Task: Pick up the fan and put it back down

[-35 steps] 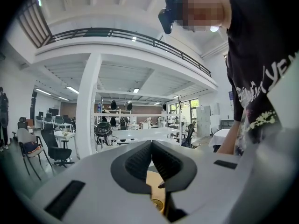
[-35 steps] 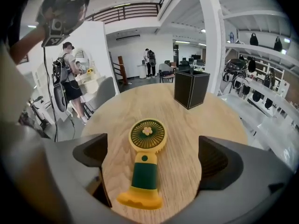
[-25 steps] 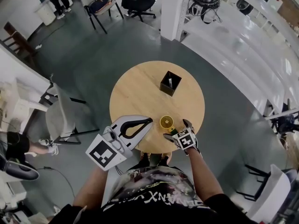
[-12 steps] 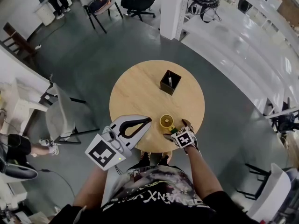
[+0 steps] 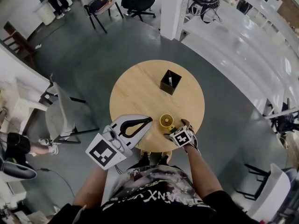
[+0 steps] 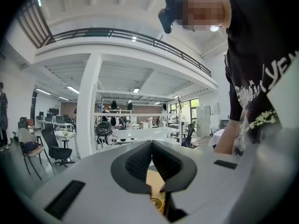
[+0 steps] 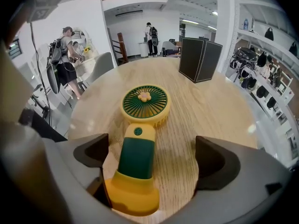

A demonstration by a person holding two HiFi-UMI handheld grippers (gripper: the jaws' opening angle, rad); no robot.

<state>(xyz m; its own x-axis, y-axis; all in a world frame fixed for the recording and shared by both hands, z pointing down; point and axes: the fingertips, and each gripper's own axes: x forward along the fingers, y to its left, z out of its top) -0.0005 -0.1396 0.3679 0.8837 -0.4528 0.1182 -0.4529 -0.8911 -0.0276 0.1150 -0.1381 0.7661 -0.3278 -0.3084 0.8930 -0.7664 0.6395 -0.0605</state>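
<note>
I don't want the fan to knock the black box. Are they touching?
Apart. The right gripper view shows a wide strip of bare table between the fan and the box; the head view agrees.

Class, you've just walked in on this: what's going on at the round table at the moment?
A person stands at a round wooden table with a gripper in each hand. A small yellow and green fan lies flat on the tabletop. The right gripper is low over it, jaws apart on either side of the handle and not closed on it. The left gripper is shut and empty near the table's edge. A black box stands further back.
</note>
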